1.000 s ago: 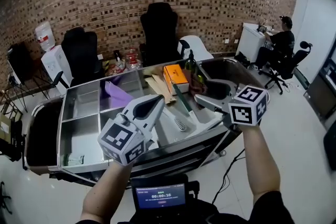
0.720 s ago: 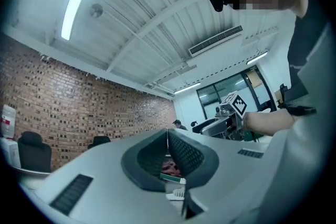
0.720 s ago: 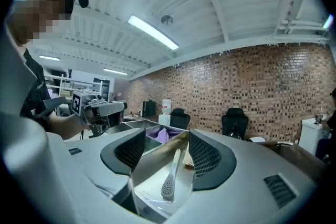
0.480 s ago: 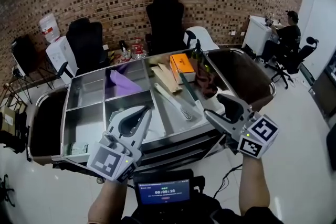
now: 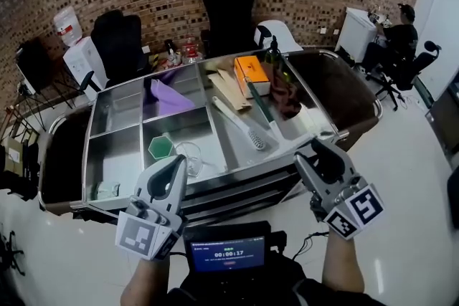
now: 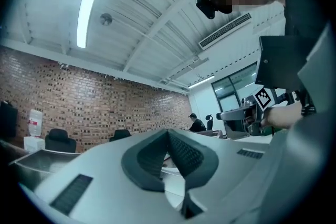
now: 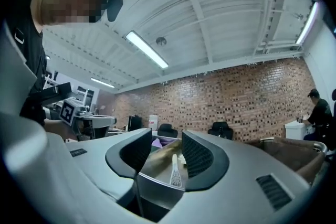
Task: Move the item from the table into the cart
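A steel cart with several compartments stands in front of me. It holds a white brush, an orange box, a purple item, a green hexagon and a clear glass dish. My left gripper hovers at the cart's near edge, shut, its pads meeting at the tip with nothing in them. My right gripper hangs off the near right corner. Its jaws have just been closing but still stand apart, empty; the brush shows far beyond the gap.
Black office chairs line the brick wall behind the cart. A dark brown surface adjoins its right end and a black one its left. A person sits at a desk at back right. A small screen sits below me.
Both grippers have drawn back from over the cart to its near edge and sunk lower. The green hexagon and glass dish have come into view. The right jaws are narrower.
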{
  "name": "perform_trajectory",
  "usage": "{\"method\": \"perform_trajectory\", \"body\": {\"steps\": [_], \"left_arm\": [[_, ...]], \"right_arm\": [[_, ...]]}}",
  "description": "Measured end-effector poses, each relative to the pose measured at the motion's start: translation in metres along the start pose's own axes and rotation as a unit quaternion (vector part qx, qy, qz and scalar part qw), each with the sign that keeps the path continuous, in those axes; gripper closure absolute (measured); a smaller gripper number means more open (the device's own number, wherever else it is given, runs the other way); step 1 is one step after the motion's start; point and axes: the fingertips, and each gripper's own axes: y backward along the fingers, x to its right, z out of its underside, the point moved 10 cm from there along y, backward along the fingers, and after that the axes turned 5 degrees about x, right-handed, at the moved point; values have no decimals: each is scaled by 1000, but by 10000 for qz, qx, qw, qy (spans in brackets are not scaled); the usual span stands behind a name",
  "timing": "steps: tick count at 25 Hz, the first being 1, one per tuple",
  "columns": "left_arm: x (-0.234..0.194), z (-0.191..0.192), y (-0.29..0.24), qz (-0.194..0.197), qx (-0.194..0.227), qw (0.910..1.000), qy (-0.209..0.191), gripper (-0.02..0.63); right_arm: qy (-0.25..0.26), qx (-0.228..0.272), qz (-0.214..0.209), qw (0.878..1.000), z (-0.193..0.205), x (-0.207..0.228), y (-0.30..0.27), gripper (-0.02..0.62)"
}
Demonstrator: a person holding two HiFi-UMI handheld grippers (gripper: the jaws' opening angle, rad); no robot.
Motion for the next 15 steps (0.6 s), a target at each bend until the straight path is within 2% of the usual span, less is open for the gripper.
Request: {"method": "perform_trajectory", "body": {"steps": [3,4,5,6,9,10,13,15], "left_arm": [[2,5,5,-85,-40,9999,68,606],[3,6,7,-99,-34,9999,58,606],[4,7,9,-98,-23,9999,51,606],[6,8,11,-91,-18,9999,56,606],[11,15,18,-129,-89,9998,99,606],[12,18,20,-159,-131,9997,130,606],[16,24,23,-107,-200,9993,300,606],[18,27,24,-15,-232,9994,262,606]], "right_arm": [[-60,14,102,9999,7,-2,9,426],[-53,49,152,9999,8,-3,11,444],[-27,93,203,9997,9,-4,13,509],[9,124,242,9996,8,-5,15,544],[101,131,315,9994,7,-8,19,545],[112,142,333,9993,7,-9,20,584],[70,181,311,9993,9,-15,22,584],[104,179,347,9992,11,-19,25,584]]}}
